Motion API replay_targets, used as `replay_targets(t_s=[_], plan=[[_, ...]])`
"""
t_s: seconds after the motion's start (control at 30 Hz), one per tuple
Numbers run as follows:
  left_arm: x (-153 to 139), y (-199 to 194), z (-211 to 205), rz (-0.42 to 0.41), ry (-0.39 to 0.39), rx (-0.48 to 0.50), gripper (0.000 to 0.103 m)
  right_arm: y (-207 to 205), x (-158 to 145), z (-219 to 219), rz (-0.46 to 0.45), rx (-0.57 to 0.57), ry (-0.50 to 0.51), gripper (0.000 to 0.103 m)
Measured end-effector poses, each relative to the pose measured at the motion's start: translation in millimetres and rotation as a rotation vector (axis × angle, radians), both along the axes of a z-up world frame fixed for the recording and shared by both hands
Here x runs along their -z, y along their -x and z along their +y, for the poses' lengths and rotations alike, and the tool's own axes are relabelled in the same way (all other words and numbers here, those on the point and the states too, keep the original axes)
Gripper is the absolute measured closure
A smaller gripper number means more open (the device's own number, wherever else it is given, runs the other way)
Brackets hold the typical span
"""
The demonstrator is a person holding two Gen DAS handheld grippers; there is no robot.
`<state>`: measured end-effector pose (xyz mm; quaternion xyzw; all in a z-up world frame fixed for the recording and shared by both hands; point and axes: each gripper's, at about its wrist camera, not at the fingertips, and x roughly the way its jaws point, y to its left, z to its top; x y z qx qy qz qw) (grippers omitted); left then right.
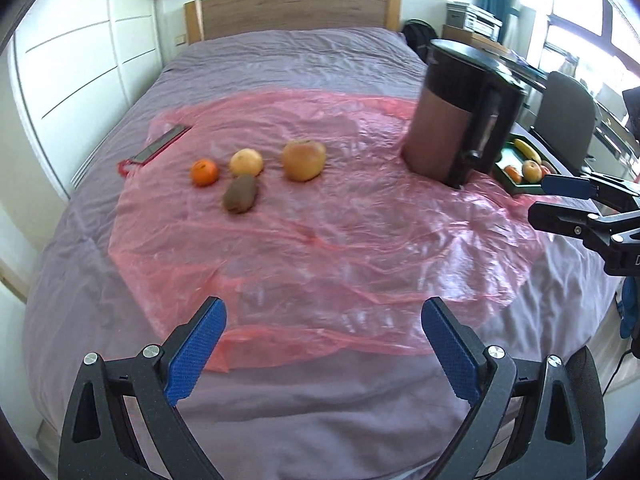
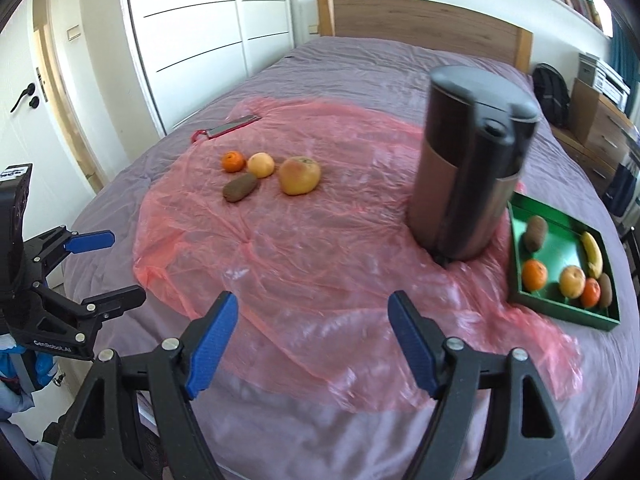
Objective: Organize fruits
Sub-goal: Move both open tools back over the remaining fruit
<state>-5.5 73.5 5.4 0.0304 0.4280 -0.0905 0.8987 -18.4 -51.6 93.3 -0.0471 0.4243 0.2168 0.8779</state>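
Several loose fruits lie on a pink plastic sheet [image 1: 320, 232] on the bed: a small orange [image 1: 204, 172] [image 2: 233, 161], a pale yellow fruit [image 1: 246, 162] [image 2: 261, 165], a brown kiwi [image 1: 240, 193] [image 2: 240, 187] and a large yellow-orange fruit [image 1: 303, 159] [image 2: 299, 175]. A green tray [image 2: 560, 308] [image 1: 516, 188] at the right holds kiwis, oranges, an apple and a banana [image 2: 593, 254]. My left gripper [image 1: 323, 340] [image 2: 100, 268] is open and empty near the bed's front. My right gripper [image 2: 313, 332] [image 1: 544, 200] is open and empty.
A tall dark jug with a handle [image 1: 460, 116] [image 2: 468, 160] stands on the sheet between the loose fruits and the tray. A phone in a red case [image 1: 162, 144] [image 2: 234, 125] lies at the sheet's far left. A wooden headboard [image 1: 292, 12] stands behind, a wardrobe at the left.
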Motion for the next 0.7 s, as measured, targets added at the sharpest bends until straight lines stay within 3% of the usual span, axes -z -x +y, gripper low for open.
replay_targets(t_s=[0.4, 0.6, 0.7], plan=[[29.6, -46.9, 62.2, 0.064, 0.017, -0.107, 0.007, -62.1, 26.4, 74.2, 0.041, -0.11, -0.004, 0.008], [34.7, -99.1, 71.6, 0.053, -0.004, -0.095, 0.007, -116.4, 41.6, 102.3, 0.053, -0.117, -0.026, 0.007], [43.8, -132.1, 73.5, 0.063, -0.023, -0.081, 0.007, -147.5, 53.3, 115.9, 0.051, -0.112, -0.031, 0.002]])
